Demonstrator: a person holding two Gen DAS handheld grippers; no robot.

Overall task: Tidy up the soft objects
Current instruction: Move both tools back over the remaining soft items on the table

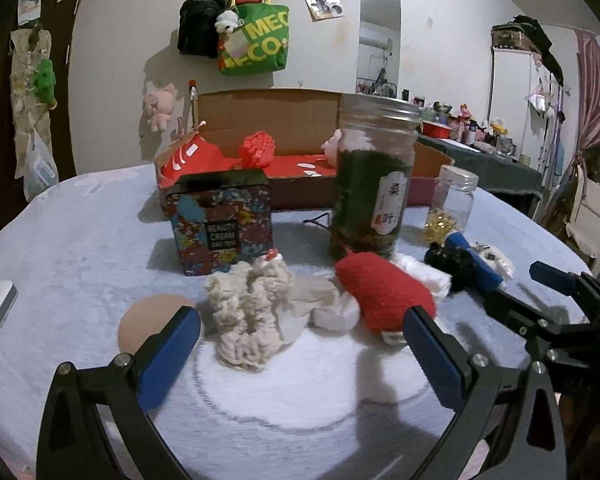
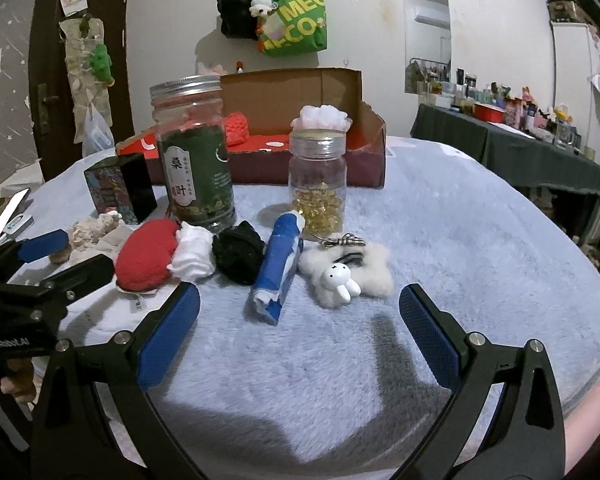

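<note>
Soft things lie in a row on the pale blue cloth. A cream yarn scrunchie (image 1: 248,312), a red knitted piece (image 1: 384,292) (image 2: 146,258), a white fluffy piece (image 2: 192,256), a black scrunchie (image 2: 238,252), a blue-and-white tube (image 2: 278,270) and a white fluffy rabbit charm (image 2: 346,274). A cardboard box (image 1: 268,120) (image 2: 292,92) at the back holds a red knitted ball (image 1: 257,149) and a pink-white fluffy piece (image 2: 324,117). My left gripper (image 1: 300,340) is open, just before the scrunchie and red piece. My right gripper (image 2: 299,312) is open before the tube and rabbit.
A tall tea jar (image 1: 374,176) (image 2: 194,152), a small jar of yellow capsules (image 2: 318,184) and a patterned cream box (image 1: 224,224) stand between the soft things and the cardboard box. A beige round sponge (image 1: 148,320) lies at the left. A cluttered side table (image 2: 508,136) stands far right.
</note>
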